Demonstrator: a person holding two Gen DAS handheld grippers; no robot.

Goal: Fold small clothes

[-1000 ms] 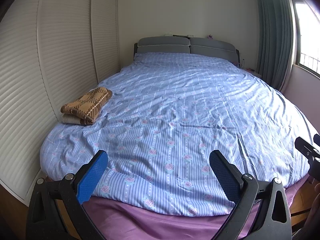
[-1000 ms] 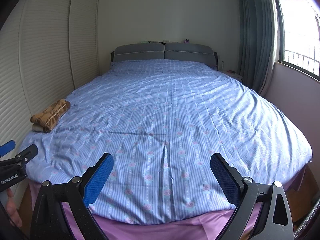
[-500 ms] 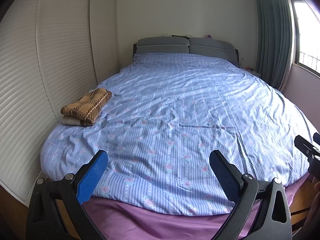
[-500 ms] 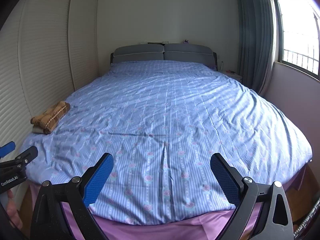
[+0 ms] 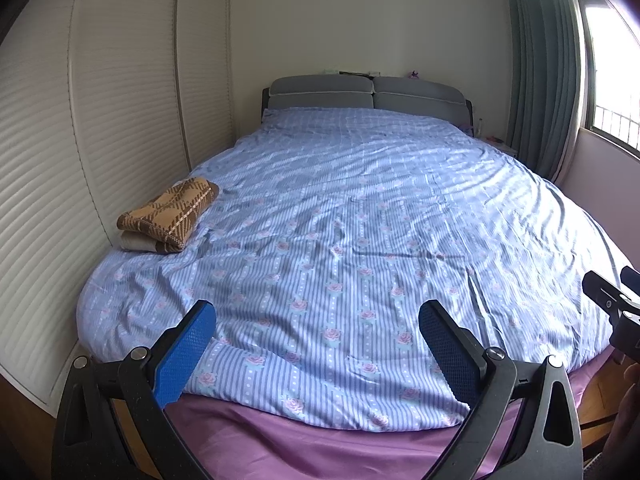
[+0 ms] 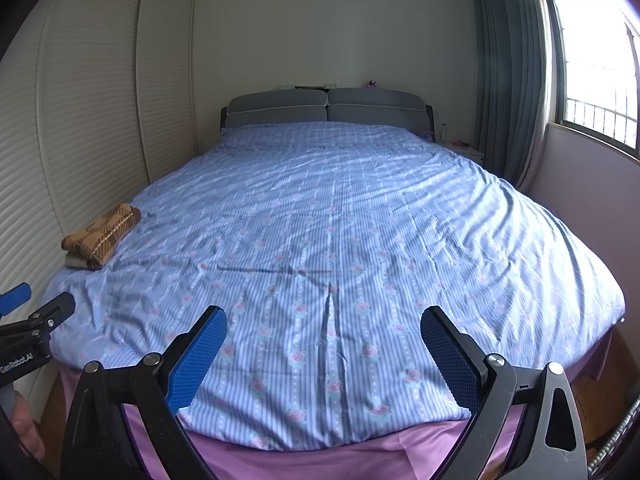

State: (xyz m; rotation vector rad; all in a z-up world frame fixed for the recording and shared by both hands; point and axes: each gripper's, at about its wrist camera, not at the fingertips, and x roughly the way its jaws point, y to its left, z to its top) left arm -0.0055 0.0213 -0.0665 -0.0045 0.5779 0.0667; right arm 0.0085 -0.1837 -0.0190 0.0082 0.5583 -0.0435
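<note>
Standing at the foot of the bed (image 5: 360,240), I hold both grippers above its near edge, well apart from each other. My left gripper (image 5: 316,322) has its blue pads spread wide with nothing between them, and my right gripper (image 6: 324,326) is spread just as wide and just as empty. A folded brown plaid garment (image 5: 170,212) lies near the bed's left edge, stacked on a pale folded piece (image 5: 136,242) and close beside the louvred wardrobe doors (image 5: 120,100). Striped blue floral bedding covers the bed up to the grey headboard (image 6: 326,110), with a purple sheet (image 6: 320,458) showing below the near edge.
</note>
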